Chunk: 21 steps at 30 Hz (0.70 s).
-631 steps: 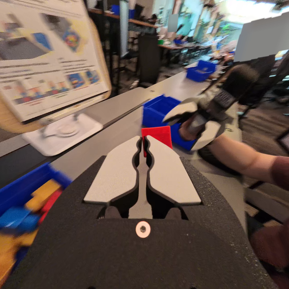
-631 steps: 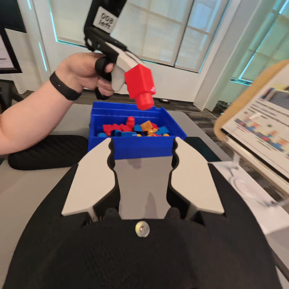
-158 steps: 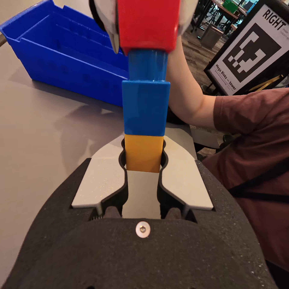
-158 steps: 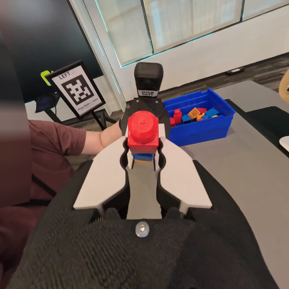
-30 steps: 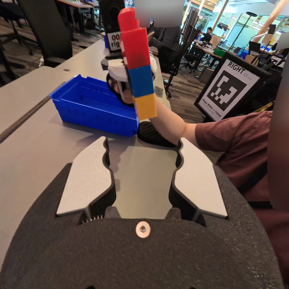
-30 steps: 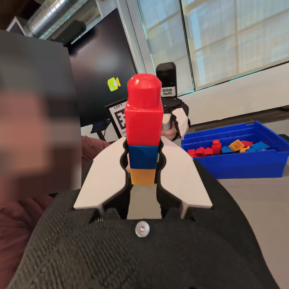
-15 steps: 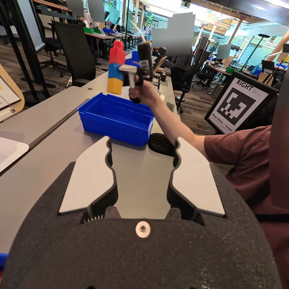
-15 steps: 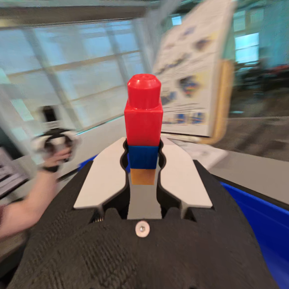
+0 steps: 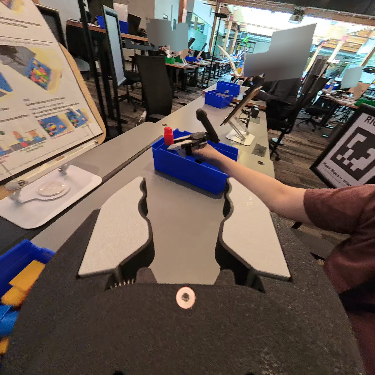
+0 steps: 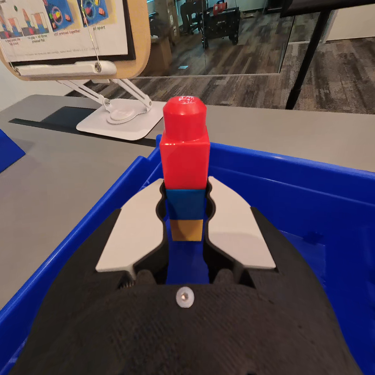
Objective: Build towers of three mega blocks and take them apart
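My right gripper (image 10: 185,183) is shut on a tower of three blocks: a red block (image 10: 185,162) on top, a blue block (image 10: 185,205) in the pads, a yellow block (image 10: 186,230) below. It holds the tower inside a blue bin (image 10: 284,182). In the left wrist view that gripper (image 9: 172,145) reaches into the bin (image 9: 188,172), and only the tower's red top (image 9: 168,136) shows above the rim. My left gripper (image 9: 184,182) is open and empty above the grey table (image 9: 178,223).
A second blue bin (image 9: 12,261) with loose yellow and blue blocks is at the lower left. An instruction board on a white stand (image 9: 46,188) stands at the left, also in the right wrist view (image 10: 121,119). A framed marker sign (image 9: 353,154) is at the right. Spacing between my two grippers at the tips: around 45 cm.
My right gripper has swung over and lowered the tower into the blue bin. My left gripper has drawn back, its jaws a little narrower but still open and empty.
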Available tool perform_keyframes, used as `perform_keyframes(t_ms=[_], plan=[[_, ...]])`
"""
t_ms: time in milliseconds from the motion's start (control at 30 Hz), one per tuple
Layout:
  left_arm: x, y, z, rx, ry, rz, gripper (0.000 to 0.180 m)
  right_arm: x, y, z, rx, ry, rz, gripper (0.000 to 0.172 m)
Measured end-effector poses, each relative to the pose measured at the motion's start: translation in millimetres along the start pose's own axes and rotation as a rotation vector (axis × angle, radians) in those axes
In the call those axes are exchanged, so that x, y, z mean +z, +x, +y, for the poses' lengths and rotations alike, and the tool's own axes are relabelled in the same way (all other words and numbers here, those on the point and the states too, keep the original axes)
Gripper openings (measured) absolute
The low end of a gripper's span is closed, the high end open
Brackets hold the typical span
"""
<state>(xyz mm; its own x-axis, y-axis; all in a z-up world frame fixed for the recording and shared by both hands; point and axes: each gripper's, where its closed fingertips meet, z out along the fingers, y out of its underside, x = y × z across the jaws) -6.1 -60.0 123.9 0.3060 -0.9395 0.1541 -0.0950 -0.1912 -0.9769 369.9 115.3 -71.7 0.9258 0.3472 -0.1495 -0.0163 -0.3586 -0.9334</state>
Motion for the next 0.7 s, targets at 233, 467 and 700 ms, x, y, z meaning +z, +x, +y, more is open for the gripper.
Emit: perform_keyframes(t_ms=[233, 467, 700], plan=[[-6, -2, -2, -0.001, 0.011, -0.005, 0.072, 15, -2, 14, -0.091, -0.078, 0.077, 0.036], [-4, -7, 1, -0.012, -0.001, -0.035, 0.078, 16, -2, 21, -0.097, -0.124, 0.083, 0.039], [-12, -13, 2, -0.007, -0.014, -0.076, 0.080, 15, -3, 45, -0.071, -0.262, 0.043, 0.039]])
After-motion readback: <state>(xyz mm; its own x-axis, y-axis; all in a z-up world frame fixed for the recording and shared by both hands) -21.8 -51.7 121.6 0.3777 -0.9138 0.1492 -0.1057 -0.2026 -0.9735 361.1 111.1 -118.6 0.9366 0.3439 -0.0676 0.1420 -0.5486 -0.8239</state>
